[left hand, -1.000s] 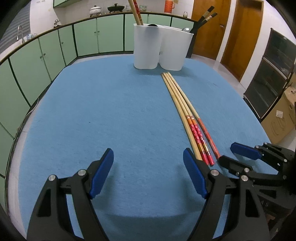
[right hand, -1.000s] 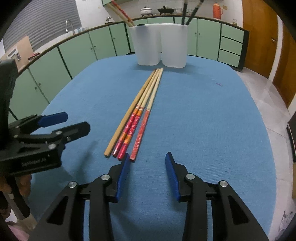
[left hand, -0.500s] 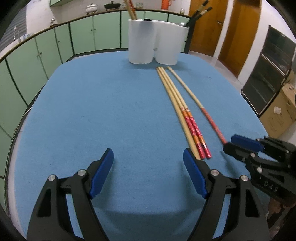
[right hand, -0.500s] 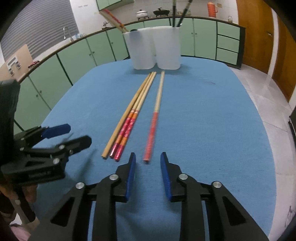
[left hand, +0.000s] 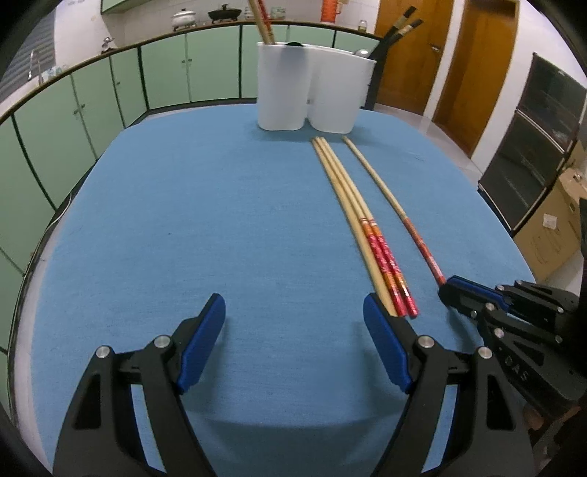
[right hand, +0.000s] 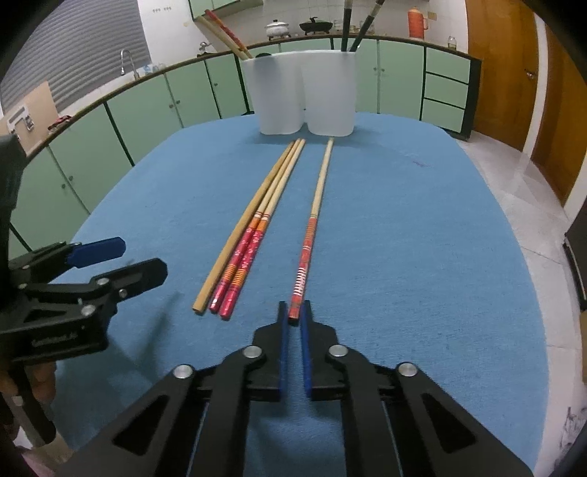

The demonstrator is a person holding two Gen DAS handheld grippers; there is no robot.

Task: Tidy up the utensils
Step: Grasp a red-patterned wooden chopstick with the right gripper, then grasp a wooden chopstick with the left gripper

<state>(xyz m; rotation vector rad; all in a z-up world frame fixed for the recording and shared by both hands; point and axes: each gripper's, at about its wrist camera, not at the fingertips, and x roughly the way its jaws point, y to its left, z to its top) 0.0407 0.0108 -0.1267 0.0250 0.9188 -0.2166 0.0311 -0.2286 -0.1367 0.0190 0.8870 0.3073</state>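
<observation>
Blue cloth (right hand: 422, 235): covered the table, one sheet.
Holders (right hand: 304, 93): two white cups, touching, upright at the far edge of the cloth.
In left cup: two bamboo chopsticks (right hand: 223, 35) leaning left.
In right cup: two dark-handled utensils (right hand: 357, 25) sticking up.
Chopsticks on cloth: four, tips toward the cups.
Bundle (right hand: 253, 235): three lying side by side, touching; one plain, two with red ends.
Single chopstick (right hand: 312, 227): red-ended, apart from the bundle on its right, roughly parallel, its tip close to the right cup.
Right gripper (right hand: 293, 317): one, jaws just closed, clamped on the single chopstick's red end, which lay low on the cloth.
Left gripper (left hand: 293, 312): one, jaws wide apart, nothing between them, hovering above bare cloth just left of the bundle's near ends.
Hand (right hand: 36, 374): partly seen behind the left gripper's handle.
Change from a second ago: all four chopsticks then lay together as one bundle; single one since drawn off to the right.
Change in right gripper: then half open with nothing between the pads.
Left gripper: same spread, same place.
</observation>
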